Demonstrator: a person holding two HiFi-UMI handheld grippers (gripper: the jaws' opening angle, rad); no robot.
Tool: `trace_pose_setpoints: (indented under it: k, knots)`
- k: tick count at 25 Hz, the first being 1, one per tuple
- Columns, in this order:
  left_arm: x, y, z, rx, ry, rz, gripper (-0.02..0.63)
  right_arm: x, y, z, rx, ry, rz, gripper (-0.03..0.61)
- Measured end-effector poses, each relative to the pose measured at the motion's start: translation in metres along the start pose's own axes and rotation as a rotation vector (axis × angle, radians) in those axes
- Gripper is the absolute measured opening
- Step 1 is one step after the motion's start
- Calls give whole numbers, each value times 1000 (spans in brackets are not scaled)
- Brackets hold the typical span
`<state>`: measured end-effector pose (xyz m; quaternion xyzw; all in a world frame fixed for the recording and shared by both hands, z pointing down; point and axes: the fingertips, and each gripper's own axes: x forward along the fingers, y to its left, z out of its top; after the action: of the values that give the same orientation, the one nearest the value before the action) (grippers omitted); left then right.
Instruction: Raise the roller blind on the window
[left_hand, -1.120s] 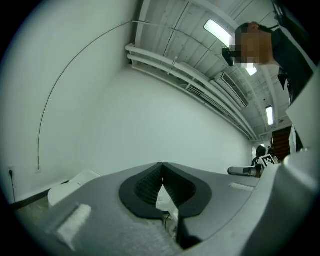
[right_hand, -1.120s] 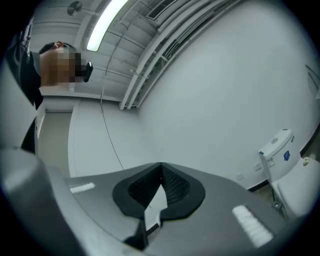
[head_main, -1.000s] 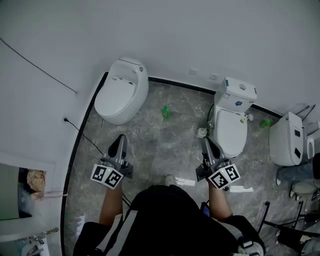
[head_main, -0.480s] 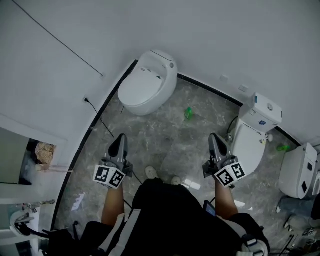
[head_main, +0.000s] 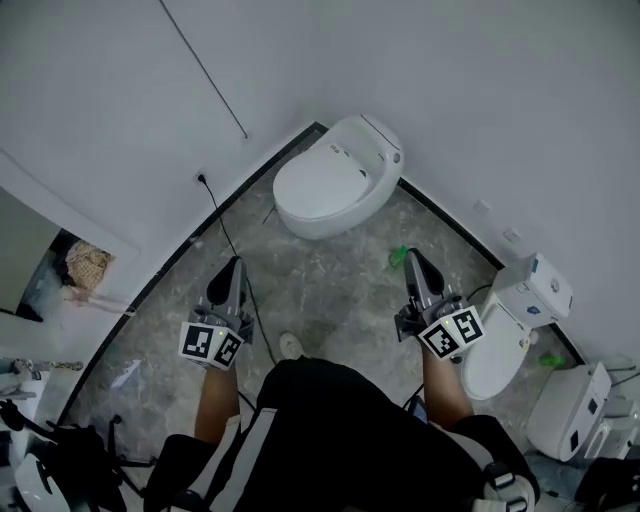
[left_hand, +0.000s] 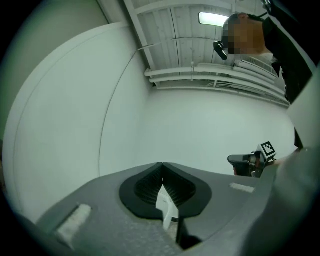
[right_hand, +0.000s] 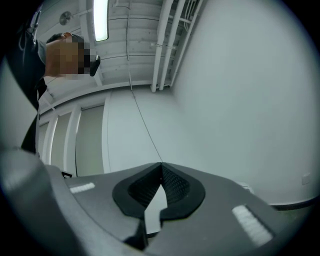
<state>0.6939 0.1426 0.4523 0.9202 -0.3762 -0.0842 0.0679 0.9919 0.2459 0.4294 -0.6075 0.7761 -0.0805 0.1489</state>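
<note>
Left claw (head_main: 232, 270) clenching empty, right claw (head_main: 412, 262) too, both pointing over floor (head_main: 330, 290) toward toilet (head_main: 325, 185). Roller blind, window not showing in any view. Likely searching step; next needing turning toward window, bringing claws to blind.

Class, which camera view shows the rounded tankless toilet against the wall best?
The head view: the tankless toilet shows whole from above, lid shut, on the grey floor against the wall. The left gripper view and the right gripper view show none of it, only white wall and ceiling.
</note>
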Motion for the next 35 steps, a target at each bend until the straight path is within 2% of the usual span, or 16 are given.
trace_pose_setpoints:
  k: [7,12,21,27,30,35]
  knots:
    - [-38,100,26,57,-46,191,0,126,55,-31,31,54,196,0]
    - [-89,158,35,56,-69,352,0,194,110,-57,26,101,353,0]
    - [-159,208,40,63,-84,604,0,270,175,-102,95,197,565,0]
    - [-165,232,41,78,-97,737,0,329,191,-129,118,249,673,0]
    - [-160,251,53,109,-128,821,0,366,197,-135,104,264,748,0]
    - [-135,278,75,151,-166,910,0,427,202,-136,117,249,858,0]
